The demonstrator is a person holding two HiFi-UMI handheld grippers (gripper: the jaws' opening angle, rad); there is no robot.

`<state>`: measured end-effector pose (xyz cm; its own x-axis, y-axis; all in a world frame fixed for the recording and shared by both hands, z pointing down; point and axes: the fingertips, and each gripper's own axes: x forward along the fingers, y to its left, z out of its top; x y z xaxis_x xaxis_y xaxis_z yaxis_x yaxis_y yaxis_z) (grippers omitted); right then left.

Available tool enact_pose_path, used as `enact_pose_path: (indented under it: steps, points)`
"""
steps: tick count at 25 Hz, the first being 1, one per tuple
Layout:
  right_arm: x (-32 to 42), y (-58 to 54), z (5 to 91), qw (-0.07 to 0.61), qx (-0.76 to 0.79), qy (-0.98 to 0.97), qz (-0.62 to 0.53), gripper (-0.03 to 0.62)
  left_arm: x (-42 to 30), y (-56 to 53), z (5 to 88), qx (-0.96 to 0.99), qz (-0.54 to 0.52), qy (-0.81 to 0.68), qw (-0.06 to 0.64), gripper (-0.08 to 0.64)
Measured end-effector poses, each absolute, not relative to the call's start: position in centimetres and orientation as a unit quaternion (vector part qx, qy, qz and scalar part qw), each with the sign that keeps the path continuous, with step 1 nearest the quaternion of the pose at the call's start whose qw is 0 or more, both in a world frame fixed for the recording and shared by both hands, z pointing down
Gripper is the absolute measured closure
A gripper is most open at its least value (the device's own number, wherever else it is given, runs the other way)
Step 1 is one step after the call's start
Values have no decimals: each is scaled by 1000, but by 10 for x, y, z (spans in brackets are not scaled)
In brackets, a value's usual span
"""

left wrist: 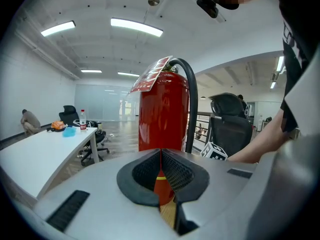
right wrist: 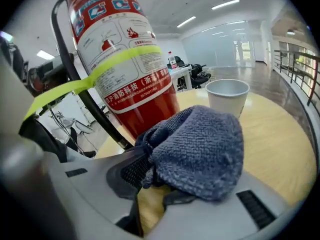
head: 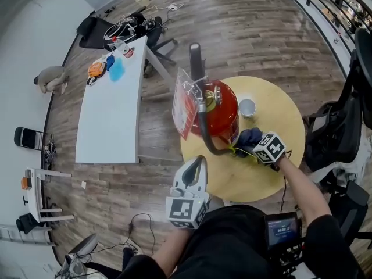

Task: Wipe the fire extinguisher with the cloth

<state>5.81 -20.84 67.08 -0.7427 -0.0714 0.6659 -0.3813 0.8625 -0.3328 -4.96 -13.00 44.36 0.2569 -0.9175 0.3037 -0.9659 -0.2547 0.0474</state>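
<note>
In the head view, a red fire extinguisher [head: 220, 110] is seen standing upright on a round wooden surface [head: 256, 173] right of centre. A white paper cup [head: 247, 107] is set just to its right. The right tool [head: 258, 147] is held at the extinguisher's lower right with a dark blue cloth [head: 249, 138] bunched at its tip. The left tool [head: 196, 166] is held at the surface's near edge, apart from the extinguisher. A long white surface [head: 110, 115] is seen at the left of the frame.

In the left gripper view, the jaws are pressed together with nothing between them. The extinguisher is seen straight ahead at centre, with its black hose [left wrist: 192, 104] curving down its right side.

In the right gripper view, the jaws are clenched on the cloth at lower centre. The extinguisher is seen just beyond at upper left, with a yellow-green band [right wrist: 100, 74] across its label. Whether cloth and cylinder touch cannot be told.
</note>
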Motion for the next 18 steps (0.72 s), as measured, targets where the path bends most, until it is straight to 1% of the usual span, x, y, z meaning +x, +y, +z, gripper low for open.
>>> enact_pose_path:
  steps: [5, 8, 14, 16, 18]
  points:
    - [47, -181, 670, 274, 145, -911, 271, 508, -49, -130, 454, 792, 115, -588, 118, 537]
    - [33, -160, 661, 251, 166, -913, 275, 508, -54, -129, 456, 798, 114, -579, 124, 537]
    - [27, -147, 648, 225, 270, -890, 291, 508, -73, -125, 451, 817, 106, -552, 127, 537]
    - [31, -146, 634, 199, 315, -883, 286, 508, -82, -121, 445, 822, 100, -545, 128, 537]
    - [34, -150, 606, 160, 360, -879, 269, 508, -92, -117, 441, 828, 96, -538, 127, 537]
